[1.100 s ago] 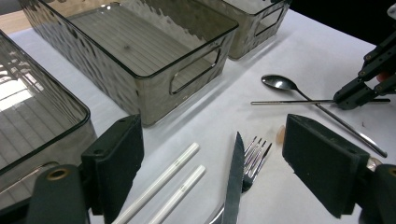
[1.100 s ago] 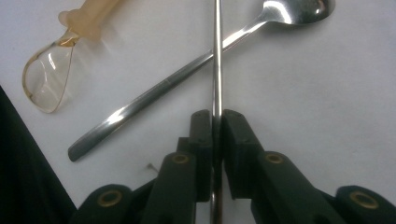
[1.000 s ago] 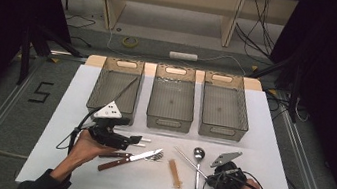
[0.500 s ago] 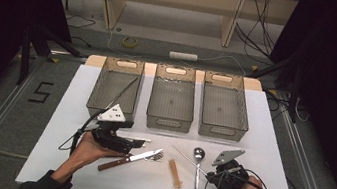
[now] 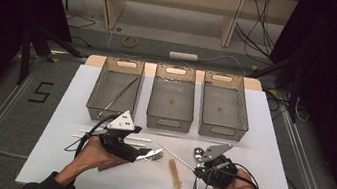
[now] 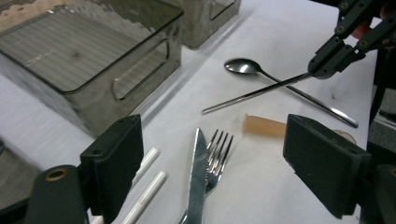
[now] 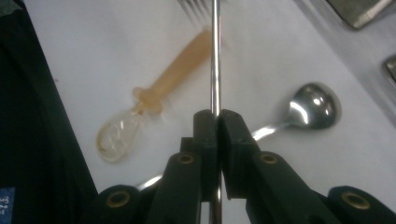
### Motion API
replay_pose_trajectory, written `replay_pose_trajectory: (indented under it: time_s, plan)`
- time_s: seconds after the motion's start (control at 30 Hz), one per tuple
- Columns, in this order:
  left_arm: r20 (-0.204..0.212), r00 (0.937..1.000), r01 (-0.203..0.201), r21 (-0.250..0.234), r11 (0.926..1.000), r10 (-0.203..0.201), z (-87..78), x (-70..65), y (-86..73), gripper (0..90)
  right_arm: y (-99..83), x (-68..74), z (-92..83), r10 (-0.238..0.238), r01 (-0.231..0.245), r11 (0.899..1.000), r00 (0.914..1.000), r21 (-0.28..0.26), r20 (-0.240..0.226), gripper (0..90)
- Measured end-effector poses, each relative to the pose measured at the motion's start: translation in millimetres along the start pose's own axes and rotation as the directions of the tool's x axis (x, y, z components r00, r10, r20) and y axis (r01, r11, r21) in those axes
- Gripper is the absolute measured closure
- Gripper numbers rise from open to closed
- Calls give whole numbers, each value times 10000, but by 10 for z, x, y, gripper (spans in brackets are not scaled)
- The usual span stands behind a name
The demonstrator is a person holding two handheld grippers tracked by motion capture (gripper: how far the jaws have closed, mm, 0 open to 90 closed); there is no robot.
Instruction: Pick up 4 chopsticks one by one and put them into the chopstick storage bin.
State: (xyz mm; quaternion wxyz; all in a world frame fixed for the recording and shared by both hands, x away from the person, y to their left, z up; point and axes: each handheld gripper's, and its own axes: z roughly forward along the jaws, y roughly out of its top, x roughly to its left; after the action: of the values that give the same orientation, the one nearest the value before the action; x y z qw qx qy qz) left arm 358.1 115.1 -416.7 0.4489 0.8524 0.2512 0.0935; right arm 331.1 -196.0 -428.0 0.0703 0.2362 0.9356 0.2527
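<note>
The thin, straight, silver metal chopstick [image 7: 215, 56] is pinched between the closed jaws of your right gripper [image 7: 217, 122]; it sticks out from them over the white table [image 5: 271, 140] at its near right, toward the centre. Below it lie a steel spoon [image 7: 314, 107] and a spoon with a peach-coloured handle and clear bowl [image 7: 154, 100], both flat on the table. Your left gripper [image 6: 212, 161] hangs at the near left with its jaws wide apart, clamping nothing; a steel table knife [image 6: 198, 177] and a steel fork [image 6: 218, 154] lie side by side between them, two white sticks [image 6: 148, 184] just left. At the far side stand three smoky clear plastic bins [image 5: 167, 119] in a row.
</note>
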Motion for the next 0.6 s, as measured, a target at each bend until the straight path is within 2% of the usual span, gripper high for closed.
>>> replay_pose_trajectory:
  time_s: [0.17, 0.27, 0.33, 0.43, 0.6]
  plan:
    - [382, 9984, -443, 426, 9981, 426, 73, -82, 10, 197, 129, 57, 43, -490, 490, 9988, 9986, 14, -178, 860]
    - [436, 9964, -752, 667, 9949, 724, 113, -125, 10, 199, 187, 89, 69, -729, 730, 9973, 9969, 46, -293, 860]
    - [482, 9940, -1018, 869, 9910, 979, 132, -145, 9, 204, 219, 116, 81, -810, 815, 9966, 9961, 152, -342, 860]
    - [618, 9918, -1178, 1100, 9869, 1115, 162, -178, 1, 212, 253, 151, 98, -1023, 1031, 9945, 9939, 179, -403, 860]
    - [775, 9861, -1581, 1627, 9739, 1471, 214, -231, -20, 226, 296, 196, 114, -1257, 1271, 9916, 9904, 219, -578, 860]
